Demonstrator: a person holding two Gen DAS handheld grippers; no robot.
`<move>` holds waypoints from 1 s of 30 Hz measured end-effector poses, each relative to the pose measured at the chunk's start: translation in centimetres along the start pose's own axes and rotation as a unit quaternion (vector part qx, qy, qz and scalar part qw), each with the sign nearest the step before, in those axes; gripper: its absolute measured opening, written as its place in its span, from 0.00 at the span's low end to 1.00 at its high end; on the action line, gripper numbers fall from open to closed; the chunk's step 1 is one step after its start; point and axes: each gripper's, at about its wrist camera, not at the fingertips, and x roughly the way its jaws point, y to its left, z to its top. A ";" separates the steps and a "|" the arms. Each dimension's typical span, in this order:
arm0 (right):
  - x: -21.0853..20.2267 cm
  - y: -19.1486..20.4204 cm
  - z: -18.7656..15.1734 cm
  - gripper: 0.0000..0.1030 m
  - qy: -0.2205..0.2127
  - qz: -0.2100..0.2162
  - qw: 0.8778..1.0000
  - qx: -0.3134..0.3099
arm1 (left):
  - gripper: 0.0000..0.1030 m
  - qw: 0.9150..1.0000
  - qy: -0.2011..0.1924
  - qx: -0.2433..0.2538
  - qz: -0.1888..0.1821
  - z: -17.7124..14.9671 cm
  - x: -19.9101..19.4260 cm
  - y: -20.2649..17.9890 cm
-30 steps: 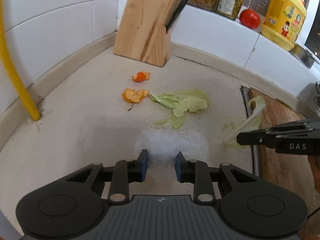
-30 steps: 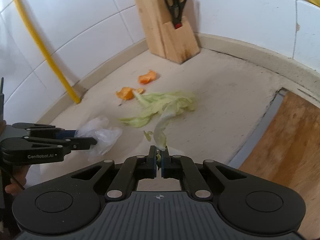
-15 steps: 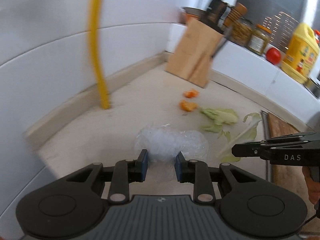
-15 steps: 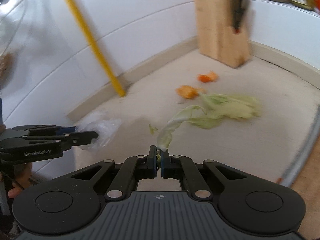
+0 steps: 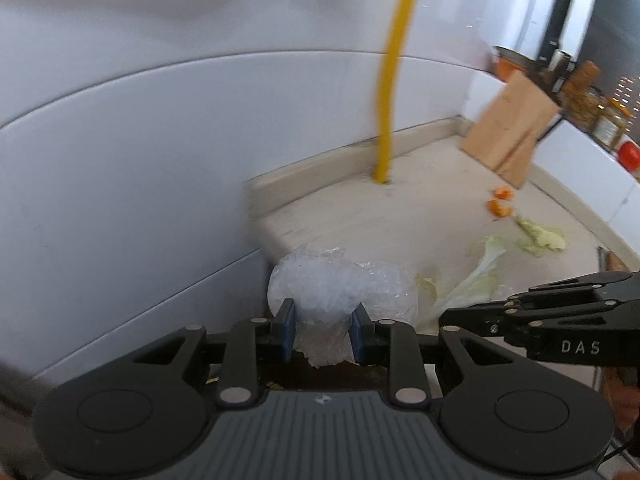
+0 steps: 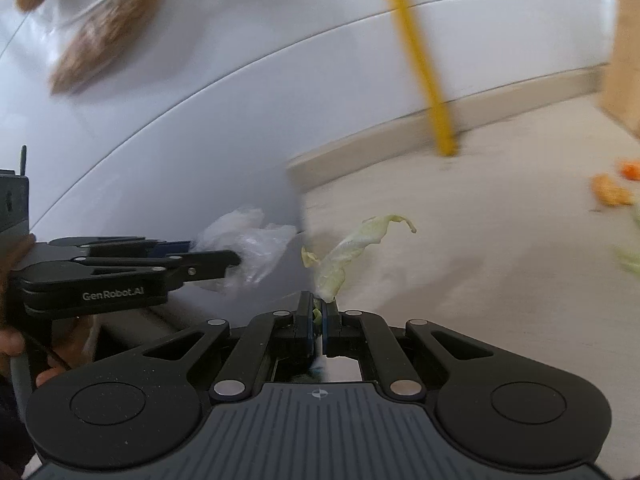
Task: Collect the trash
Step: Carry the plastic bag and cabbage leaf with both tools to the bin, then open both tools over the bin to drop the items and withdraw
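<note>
The left gripper (image 5: 322, 330) pinches a crumpled clear plastic bag (image 5: 340, 284) between its blue pads, held out past the counter's (image 5: 400, 224) end; the right gripper (image 6: 318, 316), jaws pressed almost together, nips the stem of a lettuce leaf (image 6: 352, 248) that stands up from them. More lettuce (image 5: 542, 236) and orange peel (image 5: 500, 208) lie on the counter beyond, near a wooden knife block (image 5: 510, 132); a yellow pipe (image 5: 390, 80) runs down the tiled wall.

my left tongs (image 5: 322, 330) pinch a crumpled clear plastic bag (image 5: 336, 284); my right tongs (image 5: 448, 316) carry a lettuce leaf (image 5: 476, 276) just beside it above the tabletop (image 5: 400, 216).
</note>
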 end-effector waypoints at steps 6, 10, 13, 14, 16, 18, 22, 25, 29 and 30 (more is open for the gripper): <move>3.8 3.4 0.0 0.06 0.039 0.032 0.998 -0.035 | 0.21 0.999 0.011 -0.028 0.031 -2.1 -0.6 2.8; 6.0 4.5 -0.3 0.06 0.063 0.040 0.996 -0.048 | 0.21 0.998 0.022 -0.043 0.048 -3.3 -0.5 4.4; 7.7 4.8 -0.5 0.06 0.081 0.041 0.994 -0.055 | 0.21 0.996 0.035 -0.053 0.055 -4.0 0.1 5.3; 8.0 5.0 -0.7 0.06 0.088 0.041 0.994 -0.056 | 0.22 0.996 0.040 -0.055 0.058 -4.2 0.3 5.6; 8.4 5.7 -1.4 0.06 0.100 0.041 0.992 -0.060 | 0.22 0.995 0.049 -0.058 0.059 -4.6 0.9 6.1; 9.4 6.1 -1.6 0.07 0.114 0.039 0.990 -0.067 | 0.22 0.995 0.059 -0.061 0.061 -5.0 1.6 6.4; 11.8 6.6 -2.2 0.16 0.138 0.034 0.988 -0.067 | 0.22 0.992 0.080 -0.068 0.063 -5.7 2.7 7.2; 12.9 6.7 -2.4 0.18 0.149 0.031 0.986 -0.068 | 0.22 0.991 0.090 -0.071 0.068 -6.1 3.5 7.6; 13.8 6.7 -2.6 0.19 0.158 0.027 0.985 -0.064 | 0.25 0.990 0.100 -0.072 0.072 -6.4 4.1 8.0; 13.9 6.6 -2.5 0.19 0.159 0.026 0.985 -0.063 | 0.27 0.989 0.102 -0.074 0.072 -6.4 4.3 8.1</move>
